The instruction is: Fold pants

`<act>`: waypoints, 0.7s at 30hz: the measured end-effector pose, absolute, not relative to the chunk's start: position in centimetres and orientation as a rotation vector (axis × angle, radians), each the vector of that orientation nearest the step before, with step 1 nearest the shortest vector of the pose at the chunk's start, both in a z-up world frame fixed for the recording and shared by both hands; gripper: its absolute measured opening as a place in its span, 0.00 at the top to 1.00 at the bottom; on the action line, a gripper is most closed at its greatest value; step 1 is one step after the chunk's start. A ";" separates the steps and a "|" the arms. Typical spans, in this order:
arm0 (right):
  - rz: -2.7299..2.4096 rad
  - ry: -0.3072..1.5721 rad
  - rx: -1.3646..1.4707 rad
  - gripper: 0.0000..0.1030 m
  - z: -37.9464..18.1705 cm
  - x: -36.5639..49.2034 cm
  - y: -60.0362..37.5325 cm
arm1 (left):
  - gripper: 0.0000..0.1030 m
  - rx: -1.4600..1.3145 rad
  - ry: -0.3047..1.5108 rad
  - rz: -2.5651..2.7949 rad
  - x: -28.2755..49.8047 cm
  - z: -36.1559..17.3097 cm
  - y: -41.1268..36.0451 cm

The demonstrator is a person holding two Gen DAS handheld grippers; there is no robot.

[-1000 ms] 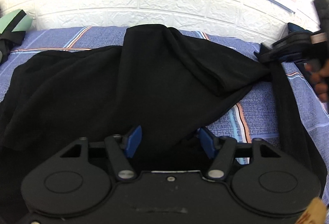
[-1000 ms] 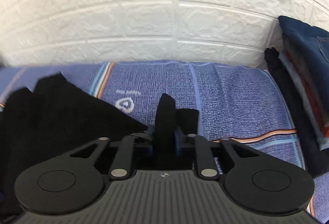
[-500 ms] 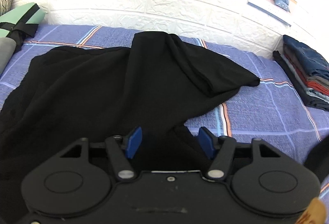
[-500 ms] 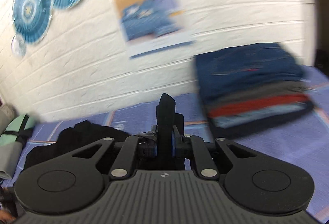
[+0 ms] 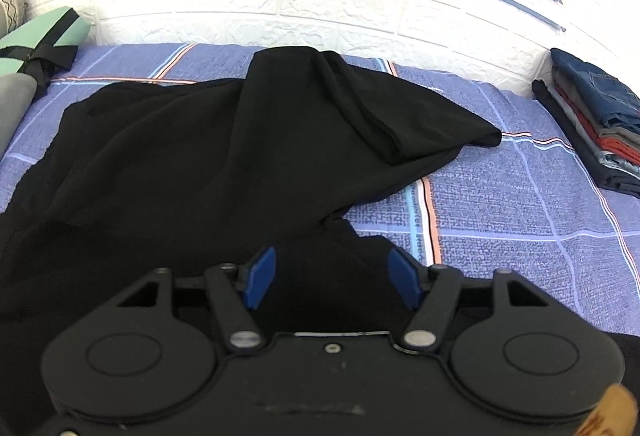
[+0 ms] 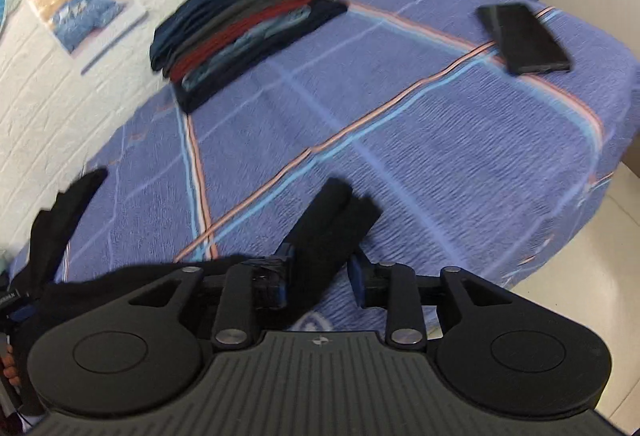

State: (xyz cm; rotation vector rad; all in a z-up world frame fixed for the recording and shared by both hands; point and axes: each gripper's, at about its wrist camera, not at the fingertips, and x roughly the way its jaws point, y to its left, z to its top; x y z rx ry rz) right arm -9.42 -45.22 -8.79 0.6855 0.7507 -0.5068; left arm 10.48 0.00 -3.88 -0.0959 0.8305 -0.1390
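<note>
Black pants (image 5: 208,163) lie loosely spread and partly folded over on the blue striped bedsheet (image 5: 520,220). My left gripper (image 5: 332,282) is open just above the near edge of the pants, blue pads apart, with black cloth lying between them. In the right wrist view my right gripper (image 6: 320,284) has its jaws partly apart, with a strip of the pants (image 6: 324,236) still lying between the pads. That strip trails left toward the rest of the black cloth (image 6: 60,224).
A stack of folded clothes (image 5: 592,131) sits at the right by the white brick wall; it also shows in the right wrist view (image 6: 240,27). A black phone (image 6: 524,37) lies near the bed's far edge. A green rolled mat (image 5: 36,39) is at the left.
My right gripper swung the pants strip from the wall side toward the bed's front edge, and its jaws have loosened. My left gripper stayed open over the pants.
</note>
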 end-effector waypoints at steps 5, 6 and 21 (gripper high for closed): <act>-0.601 0.694 0.509 0.37 -6.0 -9.3 -45.9 | 0.35 -0.093 0.825 -0.126 10.6 -3.7 0.0; -0.594 0.680 0.493 0.33 -5.8 -9.1 -46.1 | 0.35 -0.082 0.827 -0.122 10.8 -3.7 -0.1; -0.372 0.725 0.584 0.24 -10.6 -5.5 -48.7 | 0.43 0.019 0.884 -0.085 15.4 -6.2 -1.9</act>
